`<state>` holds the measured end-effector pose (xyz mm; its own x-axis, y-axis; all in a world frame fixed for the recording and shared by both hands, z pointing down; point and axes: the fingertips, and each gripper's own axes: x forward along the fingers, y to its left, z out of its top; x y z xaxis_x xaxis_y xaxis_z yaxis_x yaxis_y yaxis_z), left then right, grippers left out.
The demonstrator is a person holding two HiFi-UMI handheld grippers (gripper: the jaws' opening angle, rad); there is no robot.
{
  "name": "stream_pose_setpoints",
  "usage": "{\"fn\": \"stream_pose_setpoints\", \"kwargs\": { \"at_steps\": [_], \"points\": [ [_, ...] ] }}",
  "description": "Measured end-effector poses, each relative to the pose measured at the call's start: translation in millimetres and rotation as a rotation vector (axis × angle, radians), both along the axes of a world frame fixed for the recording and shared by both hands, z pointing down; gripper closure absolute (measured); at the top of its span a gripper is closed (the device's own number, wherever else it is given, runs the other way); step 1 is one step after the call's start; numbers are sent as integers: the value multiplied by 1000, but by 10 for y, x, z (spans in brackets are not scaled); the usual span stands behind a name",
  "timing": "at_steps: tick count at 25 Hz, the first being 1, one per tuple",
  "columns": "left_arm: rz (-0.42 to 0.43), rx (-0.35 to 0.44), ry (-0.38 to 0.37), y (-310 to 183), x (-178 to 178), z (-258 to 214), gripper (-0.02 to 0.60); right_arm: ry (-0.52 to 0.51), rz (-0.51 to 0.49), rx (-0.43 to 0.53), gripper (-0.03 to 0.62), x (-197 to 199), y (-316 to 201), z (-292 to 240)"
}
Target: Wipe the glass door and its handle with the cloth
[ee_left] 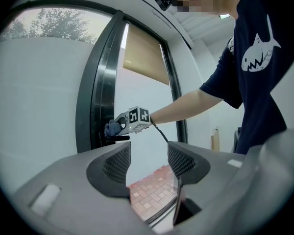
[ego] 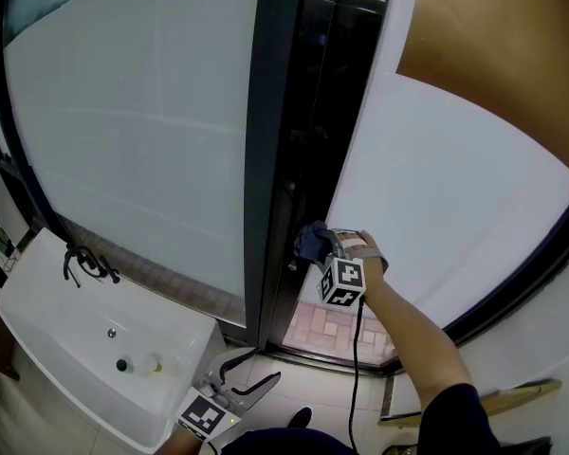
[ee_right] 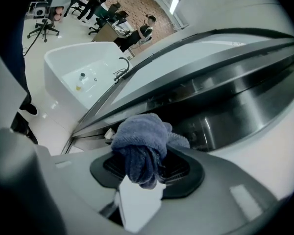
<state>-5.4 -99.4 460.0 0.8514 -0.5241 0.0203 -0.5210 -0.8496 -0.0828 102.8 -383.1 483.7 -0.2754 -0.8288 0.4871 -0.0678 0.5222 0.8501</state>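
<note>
The tall glass door has a black frame [ego: 275, 159] between frosted panes [ego: 142, 131]. My right gripper [ego: 324, 250] is shut on a bunched blue cloth [ego: 310, 243] and presses it against the black frame at handle height. In the right gripper view the cloth [ee_right: 139, 143] fills the jaws of that gripper [ee_right: 146, 166], with the dark frame [ee_right: 225, 102] just behind. From the left gripper view, a short dark handle [ee_left: 118, 138] shows right under the cloth [ee_left: 110, 128]. My left gripper [ego: 239, 385] hangs low and open, away from the door, holding nothing [ee_left: 148, 164].
A white sink [ego: 47, 320] with a black tap [ego: 83, 264] stands at lower left, close to the left gripper. Red brick paving [ego: 337, 327] shows through the lower glass. A wooden strip [ego: 474, 404] lies at the bottom right on the floor.
</note>
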Motion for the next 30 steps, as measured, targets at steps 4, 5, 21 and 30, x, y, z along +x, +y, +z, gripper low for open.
{"fn": "stream_pose_setpoints", "kwargs": {
  "at_steps": [4,5,21,30],
  "points": [
    [22,1,4,-14,90,-24,350,12,60,-18,418,333,-11,46],
    [28,3,5,-17,115,-31,350,12,70,-23,418,423,-1,54],
    [102,12,-18,23,287,9,350,32,248,-14,418,1787,439,64],
    [115,14,-16,57,270,-12,350,21,364,-17,418,2271,597,18]
  ]
}}
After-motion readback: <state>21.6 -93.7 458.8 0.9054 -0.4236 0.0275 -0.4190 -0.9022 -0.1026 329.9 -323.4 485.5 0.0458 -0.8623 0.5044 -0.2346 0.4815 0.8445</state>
